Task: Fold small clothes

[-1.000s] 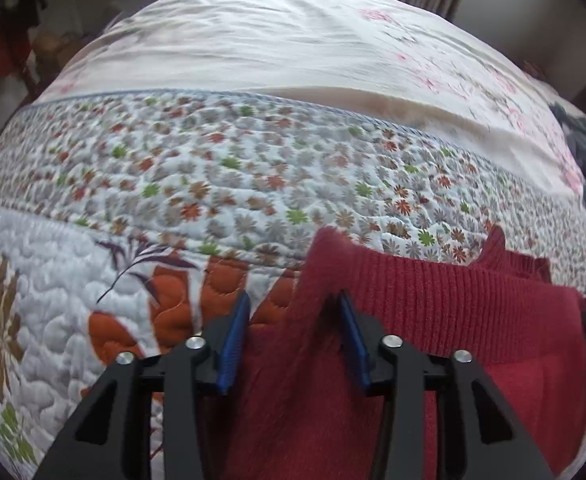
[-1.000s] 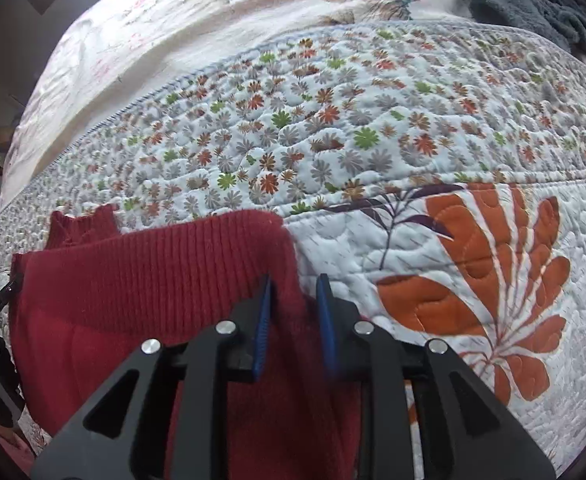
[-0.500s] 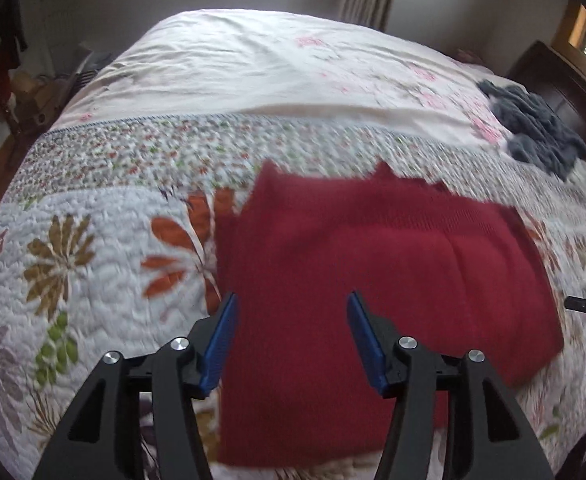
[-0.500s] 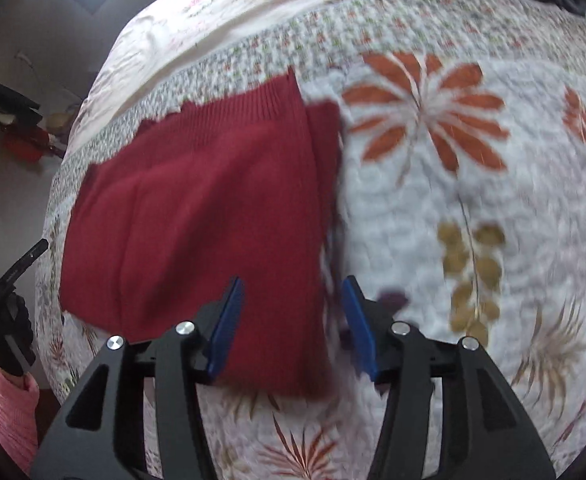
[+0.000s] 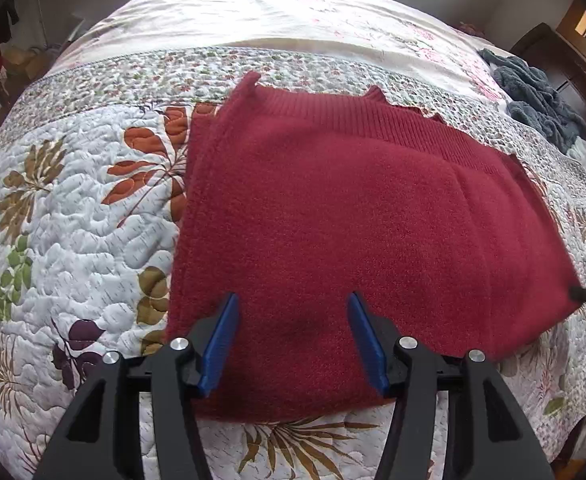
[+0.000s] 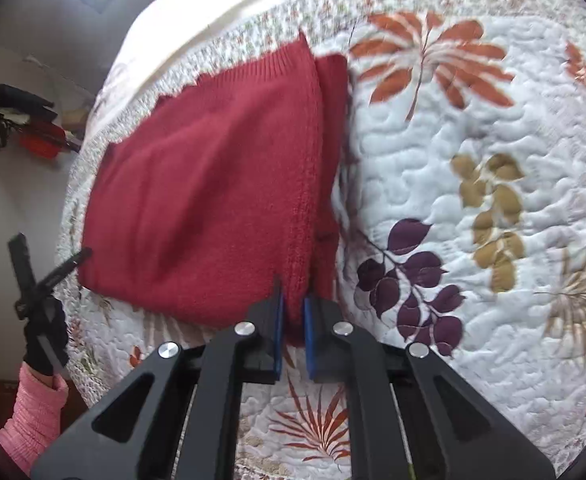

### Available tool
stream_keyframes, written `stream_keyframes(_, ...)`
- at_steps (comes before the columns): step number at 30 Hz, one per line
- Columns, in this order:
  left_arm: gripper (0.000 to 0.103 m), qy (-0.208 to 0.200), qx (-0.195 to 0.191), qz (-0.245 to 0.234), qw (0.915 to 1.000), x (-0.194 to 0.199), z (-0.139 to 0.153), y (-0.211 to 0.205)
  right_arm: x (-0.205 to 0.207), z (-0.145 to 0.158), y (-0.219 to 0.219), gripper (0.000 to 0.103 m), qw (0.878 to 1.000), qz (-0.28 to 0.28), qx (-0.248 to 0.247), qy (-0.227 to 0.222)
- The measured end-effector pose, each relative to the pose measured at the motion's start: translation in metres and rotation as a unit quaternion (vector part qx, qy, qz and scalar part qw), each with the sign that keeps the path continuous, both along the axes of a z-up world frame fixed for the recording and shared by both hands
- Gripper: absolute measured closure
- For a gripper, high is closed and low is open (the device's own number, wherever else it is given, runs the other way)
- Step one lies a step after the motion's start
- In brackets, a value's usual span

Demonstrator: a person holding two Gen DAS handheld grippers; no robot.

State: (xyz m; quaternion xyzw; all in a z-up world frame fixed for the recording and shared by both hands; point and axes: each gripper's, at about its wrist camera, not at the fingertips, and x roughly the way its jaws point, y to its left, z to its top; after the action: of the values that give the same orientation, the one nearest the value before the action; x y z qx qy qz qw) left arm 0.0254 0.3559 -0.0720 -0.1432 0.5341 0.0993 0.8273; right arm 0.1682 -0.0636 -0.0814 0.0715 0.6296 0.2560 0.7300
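Left wrist view shows a red knit garment [image 5: 353,220] lying folded and flat on a quilted bedspread [image 5: 73,220], directly ahead of and partly beneath the left tongs [image 5: 293,344]. Its ribbed band runs along the far edge, and a narrow layer shows along its left side. The left tongs stand wide apart above the near part of the garment, with the blue pads [image 5: 219,346] gripping nothing. Right wrist view shows the same garment [image 6: 213,184] ahead and to the left of the right tongs [image 6: 291,322], which are drawn narrow and pinch the near corner of the garment's right edge between their blue pads [image 6: 279,332]. The bedspread [image 6: 473,200], printed with orange, brown and purple leaves, extends to the right of these tongs. At the far left of this view, the left tongs [image 6: 49,268] are seen from the side, held in a black-gloved hand [image 6: 45,332] with a pink sleeve [image 6: 33,420] below it. Beyond the garment in the left wrist view, a cream floral sheet [image 5: 253,12] covers the far bed, and a dark grey cloth [image 5: 533,96] lies bunched at far right.
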Motion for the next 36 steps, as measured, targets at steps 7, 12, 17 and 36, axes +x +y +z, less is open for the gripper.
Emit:
stream_keyframes(7, 0.046, 0.010, -0.004, -0.001, 0.9999, -0.001, -0.009, 0.002, -0.005, -0.029, -0.009, 0.097, 0.999, -0.005, -0.035, 0.026)
stream_keyframes(12, 0.046, 0.009, -0.001, -0.005, 0.9999, -0.002, -0.015, 0.001, -0.008, -0.051, -0.009, 0.097, 0.998, -0.017, -0.034, 0.044)
stream_keyframes(17, 0.046, 0.011, -0.005, 0.004, 0.9999, -0.001, -0.012, 0.002, -0.002, -0.042, -0.010, 0.088, 0.999, -0.014, -0.030, 0.038)
stream_keyframes(36, 0.045, -0.017, -0.031, 0.007, 0.9994, 0.058, 0.008, -0.038, 0.061, -0.023, -0.002, 0.062, 0.998, -0.042, 0.035, 0.033)
